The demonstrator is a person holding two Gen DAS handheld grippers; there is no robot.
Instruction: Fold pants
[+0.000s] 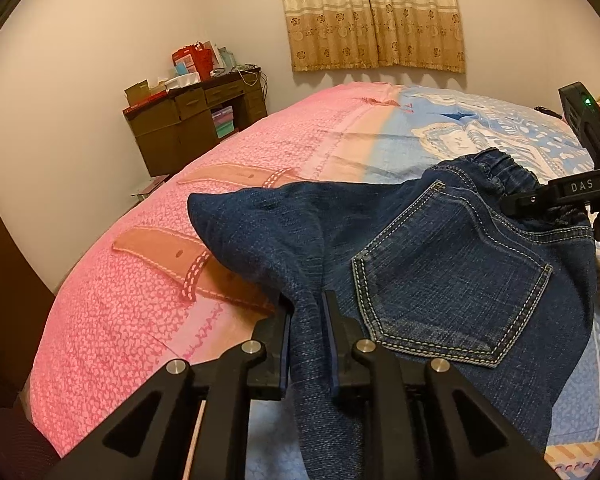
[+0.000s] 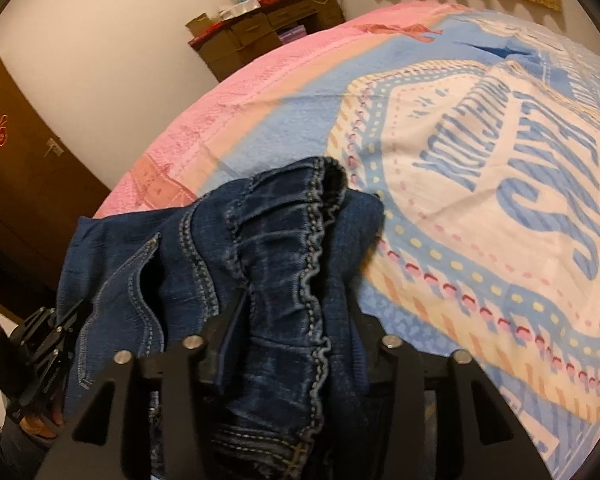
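Dark blue denim pants [image 1: 440,264] are held up over the bed, back pocket facing the left wrist view. My left gripper [image 1: 306,308] is shut on a fold of the pants fabric near the leg side. My right gripper [image 2: 296,312] is shut on the gathered elastic waistband [image 2: 292,240]; it also shows at the right edge of the left wrist view [image 1: 512,204], clamped on the waistband. The left gripper shows at the lower left of the right wrist view [image 2: 66,320]. The pants' lower legs are hidden.
The bed [image 1: 140,300] has a pink and blue patterned cover [image 2: 480,160]. A brown desk with boxes and bags [image 1: 196,120] stands against the far wall. A curtain [image 1: 372,12] hangs behind the bed. A dark door [image 2: 16,168] is at the left.
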